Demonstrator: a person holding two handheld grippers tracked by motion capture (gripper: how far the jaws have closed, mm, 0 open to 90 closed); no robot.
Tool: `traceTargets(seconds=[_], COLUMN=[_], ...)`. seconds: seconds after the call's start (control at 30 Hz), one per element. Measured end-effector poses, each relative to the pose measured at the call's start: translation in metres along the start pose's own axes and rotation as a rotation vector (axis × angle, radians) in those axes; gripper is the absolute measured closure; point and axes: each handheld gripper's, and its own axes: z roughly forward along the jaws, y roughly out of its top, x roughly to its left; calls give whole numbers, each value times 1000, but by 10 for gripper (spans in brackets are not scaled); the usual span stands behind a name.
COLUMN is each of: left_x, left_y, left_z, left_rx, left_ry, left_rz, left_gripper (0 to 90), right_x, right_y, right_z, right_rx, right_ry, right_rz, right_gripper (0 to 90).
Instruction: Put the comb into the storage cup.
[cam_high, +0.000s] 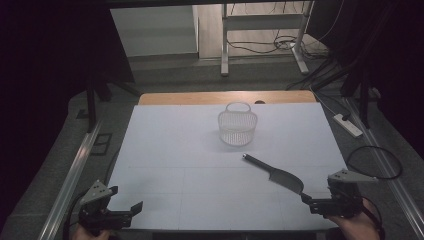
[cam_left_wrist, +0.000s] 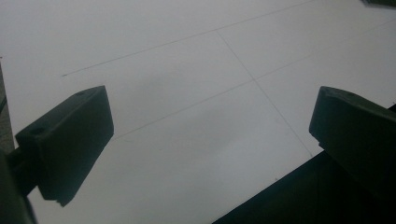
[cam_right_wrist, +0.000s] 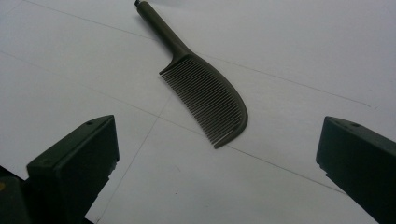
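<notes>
A dark comb (cam_high: 280, 176) with a long handle lies flat on the white table (cam_high: 175, 150), right of the middle, handle pointing to the far left. A white mesh basket (cam_high: 238, 125) with a hoop handle stands upright beyond it. My right gripper (cam_high: 318, 189) hovers at the near right corner, open and empty, just short of the comb's toothed end. In the right gripper view the comb (cam_right_wrist: 205, 93) lies ahead between the wide jaws of the gripper (cam_right_wrist: 217, 126). My left gripper (cam_high: 126, 197) is open and empty at the near left corner; the left gripper view shows its gripper (cam_left_wrist: 210, 107) over bare table.
A wooden strip (cam_high: 225, 97) borders the table's far edge. On the floor to the right lie a power strip (cam_high: 347, 125) and a looped cable (cam_high: 372, 162). A metal desk frame (cam_high: 260, 35) stands farther back. Dark stands flank both sides of the table.
</notes>
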Motion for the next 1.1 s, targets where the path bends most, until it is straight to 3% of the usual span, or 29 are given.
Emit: traceTargets(seconds=[0.23, 0.6, 0.9, 1.1], left_x=[1, 2, 3, 2], left_y=[0, 0, 0, 0], left_z=[0, 0, 0, 0], left_rx=[1, 0, -2, 3], left_ry=[-6, -15, -18, -10], left_rz=[-4, -9, -17, -15], left_gripper=[2, 3, 3, 3], right_x=[1, 8, 10, 11], right_y=[0, 7, 10, 14], right_z=[0, 2, 9, 11], right_rx=[6, -24, -9, 1], right_ry=[16, 43, 85, 106], right_rz=[-14, -72, -118, -108], right_gripper=[0, 0, 0, 0])
